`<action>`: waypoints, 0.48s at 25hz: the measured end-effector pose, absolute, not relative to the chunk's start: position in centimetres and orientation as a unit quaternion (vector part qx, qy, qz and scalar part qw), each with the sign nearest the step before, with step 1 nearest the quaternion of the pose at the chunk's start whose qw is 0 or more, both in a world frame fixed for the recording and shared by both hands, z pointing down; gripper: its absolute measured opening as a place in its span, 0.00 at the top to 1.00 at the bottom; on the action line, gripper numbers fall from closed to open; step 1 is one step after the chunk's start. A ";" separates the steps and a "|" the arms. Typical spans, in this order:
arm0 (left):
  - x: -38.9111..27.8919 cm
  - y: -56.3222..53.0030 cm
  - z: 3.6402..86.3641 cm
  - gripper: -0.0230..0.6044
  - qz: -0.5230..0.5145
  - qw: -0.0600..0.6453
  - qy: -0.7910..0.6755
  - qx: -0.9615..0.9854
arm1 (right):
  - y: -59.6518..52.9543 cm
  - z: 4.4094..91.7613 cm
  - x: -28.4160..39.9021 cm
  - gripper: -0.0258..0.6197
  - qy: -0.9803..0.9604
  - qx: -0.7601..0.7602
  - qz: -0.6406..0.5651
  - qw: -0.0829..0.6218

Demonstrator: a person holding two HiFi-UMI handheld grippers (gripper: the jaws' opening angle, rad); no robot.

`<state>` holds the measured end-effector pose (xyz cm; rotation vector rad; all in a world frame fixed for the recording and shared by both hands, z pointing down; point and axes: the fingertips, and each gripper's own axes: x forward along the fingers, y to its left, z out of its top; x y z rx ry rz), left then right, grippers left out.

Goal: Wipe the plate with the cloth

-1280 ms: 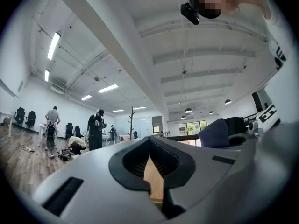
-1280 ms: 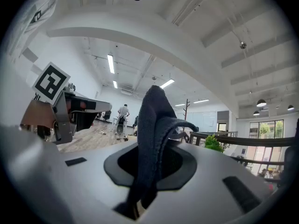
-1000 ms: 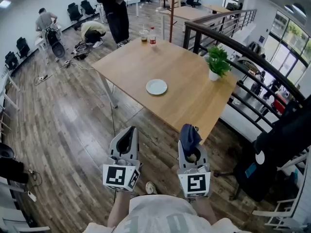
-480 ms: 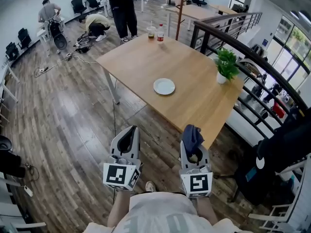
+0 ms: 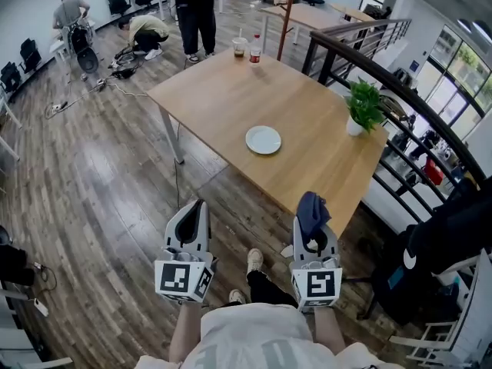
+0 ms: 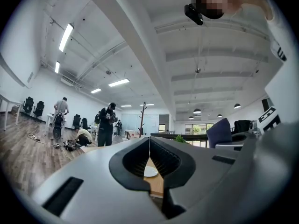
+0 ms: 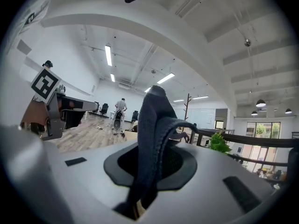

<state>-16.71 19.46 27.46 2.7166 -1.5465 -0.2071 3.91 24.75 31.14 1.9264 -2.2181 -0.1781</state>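
Observation:
A small white plate (image 5: 264, 139) lies on the wooden table (image 5: 223, 98), well ahead of both grippers; in the left gripper view the plate (image 6: 150, 171) shows just past the jaw tips. My left gripper (image 5: 197, 206) is shut with nothing in it, over the floor short of the table. My right gripper (image 5: 311, 204) is shut on a dark blue cloth (image 5: 311, 212), near the table's close corner. The cloth (image 7: 153, 139) stands up between the jaws and hides much of what lies ahead.
A potted plant (image 5: 362, 106) stands at the table's right edge, a cup (image 5: 239, 48) and a bottle (image 5: 254, 55) at its far edge. A black railing (image 5: 400, 102) runs to the right. People stand and crouch beyond the table. My shoe (image 5: 254, 260) shows on the wooden floor.
Both grippers and the head have moved forward toward the table; plate and table sit nearer and lower in the head view. A foot has stepped into view. The cloth stays gripped.

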 end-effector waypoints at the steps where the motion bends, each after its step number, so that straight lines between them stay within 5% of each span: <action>1: -16.8 18.9 27.5 0.95 -0.065 0.007 -0.494 0.867 | 24.1 31.1 4.0 0.87 -0.749 0.653 -0.060 0.100; 12: -15.7 9.2 27.2 0.95 -0.068 -0.004 -0.500 0.864 | 13.4 31.2 4.7 0.87 -0.759 0.642 -0.060 0.087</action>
